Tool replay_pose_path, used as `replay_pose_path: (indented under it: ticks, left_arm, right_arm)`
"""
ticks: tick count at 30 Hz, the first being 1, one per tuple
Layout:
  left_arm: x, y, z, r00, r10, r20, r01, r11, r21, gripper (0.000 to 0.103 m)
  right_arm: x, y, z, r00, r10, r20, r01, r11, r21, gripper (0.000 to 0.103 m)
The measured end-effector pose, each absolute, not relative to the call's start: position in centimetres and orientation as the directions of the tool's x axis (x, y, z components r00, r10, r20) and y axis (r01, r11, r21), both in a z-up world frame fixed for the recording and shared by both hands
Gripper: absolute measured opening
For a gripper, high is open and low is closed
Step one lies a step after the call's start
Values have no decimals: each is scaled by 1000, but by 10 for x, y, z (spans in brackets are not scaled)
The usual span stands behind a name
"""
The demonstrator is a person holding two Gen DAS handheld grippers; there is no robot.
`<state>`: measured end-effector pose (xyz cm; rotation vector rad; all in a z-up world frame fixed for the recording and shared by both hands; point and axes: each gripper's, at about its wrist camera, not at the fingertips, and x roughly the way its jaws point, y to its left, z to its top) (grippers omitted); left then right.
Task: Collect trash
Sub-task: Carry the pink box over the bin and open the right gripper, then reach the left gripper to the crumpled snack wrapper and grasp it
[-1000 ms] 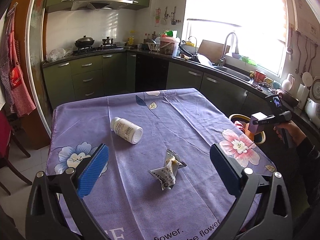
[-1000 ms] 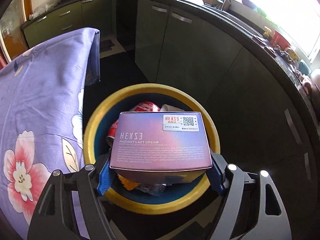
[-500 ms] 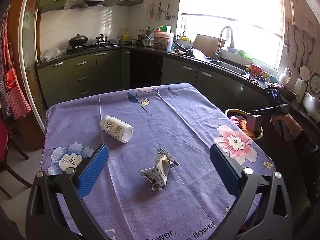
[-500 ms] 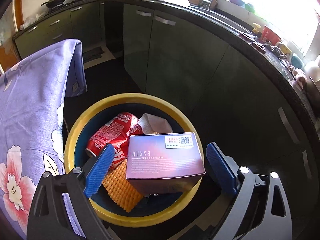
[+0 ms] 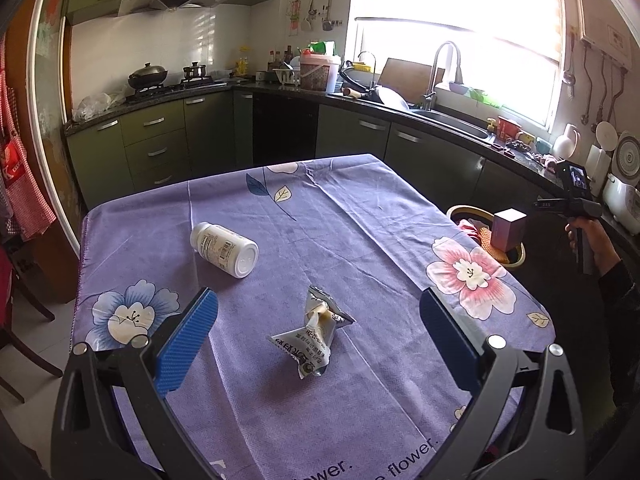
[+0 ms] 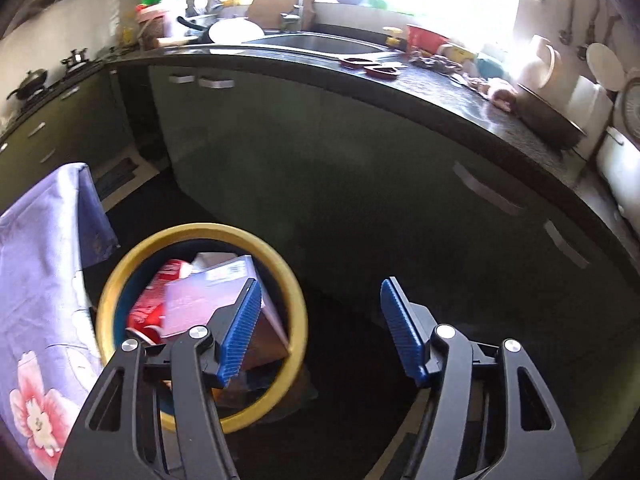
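A crumpled silver wrapper [image 5: 316, 336] lies on the purple flowered tablecloth [image 5: 360, 216], just ahead of my open left gripper [image 5: 318, 304], whose blue pads stand wide on either side of it without touching. A white pill bottle [image 5: 224, 249] lies on its side further back left. Beside the table stands a yellow-rimmed bin [image 6: 276, 256] holding a pink cream box [image 6: 208, 300] and a red can [image 6: 150, 308]. My right gripper [image 6: 320, 292] hangs above and to the right of the bin, its jaws closing with nothing between them.
The bin [image 5: 460, 210] stands off the table's right edge, with the pink box [image 5: 509, 230] sticking up from it. A hand [image 5: 588, 236] holds the right gripper's handle there. Dark green cabinets [image 6: 360, 184] and a cluttered black counter [image 6: 460, 92] run behind the bin.
The right gripper let go of the pink box, which dropped into the bin. It then rose, rolled and swung to the right of the bin. The left gripper stayed open over the wrapper.
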<state>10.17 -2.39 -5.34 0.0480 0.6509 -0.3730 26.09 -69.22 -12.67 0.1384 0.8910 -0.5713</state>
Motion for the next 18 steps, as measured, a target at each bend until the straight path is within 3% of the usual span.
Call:
replay_pose_path:
  ticks: [4,11,18]
  left_arm:
    - [102,-22,-53,732,-322,-600,350,934,-74,96]
    - [103,-29,-54,724,-323,-610,362,930,-63,96]
    - [109,-34,-61,713,-320,-624,381,924,-38,96]
  right_arm:
    - [270,-701,-155,384,-398,-833,527,835,-156,62]
    - [283,-653,-143,569,-175,-804,316,949,17,60]
    - [267,-640,-133,566,-226,-793,377,926,5,63]
